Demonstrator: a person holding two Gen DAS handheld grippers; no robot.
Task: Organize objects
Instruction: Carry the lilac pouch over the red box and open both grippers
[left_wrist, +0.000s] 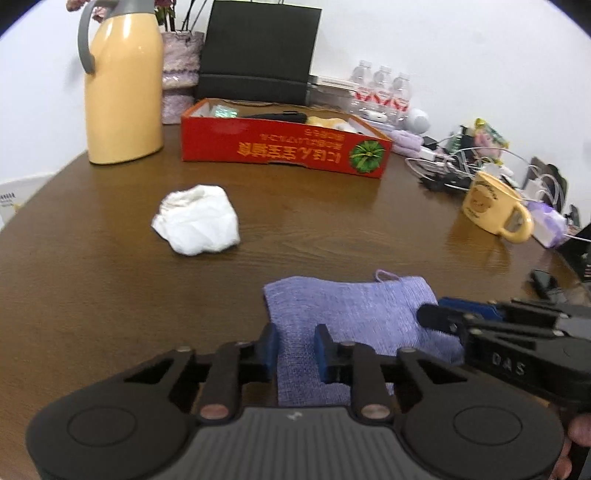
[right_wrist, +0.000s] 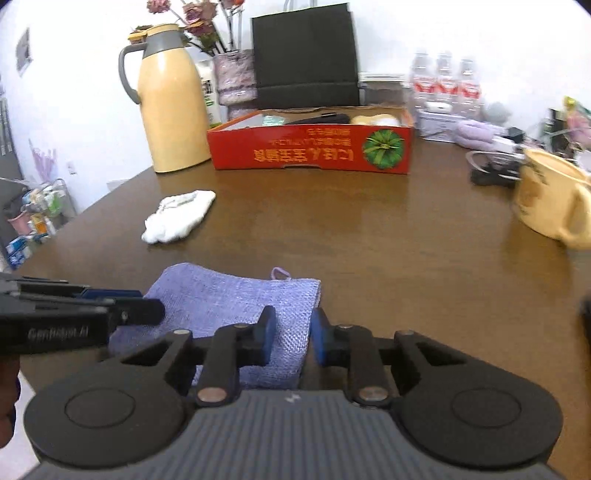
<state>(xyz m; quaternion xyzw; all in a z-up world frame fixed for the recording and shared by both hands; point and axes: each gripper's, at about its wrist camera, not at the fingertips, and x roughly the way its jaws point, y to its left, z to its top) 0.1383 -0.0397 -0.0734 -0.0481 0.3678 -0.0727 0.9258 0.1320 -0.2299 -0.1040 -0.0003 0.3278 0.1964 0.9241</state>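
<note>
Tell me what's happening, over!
Both grippers, left and right, open over purple cloth. Cloth flat on table. Nothing blocking.

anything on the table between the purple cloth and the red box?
No. Between the purple cloth and the red box is bare wooden table. The crumpled white tissue sits off to the left. Both wrist views show it.

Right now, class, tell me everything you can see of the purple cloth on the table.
The purple cloth is a coarse, woven-looking rectangle, folded flat, with a small loop at its far edge. It lies on the brown table, nearest the cameras. Both grippers' jaws stand over its near edge, slightly apart, with cloth showing between them; contact is unclear.
</note>
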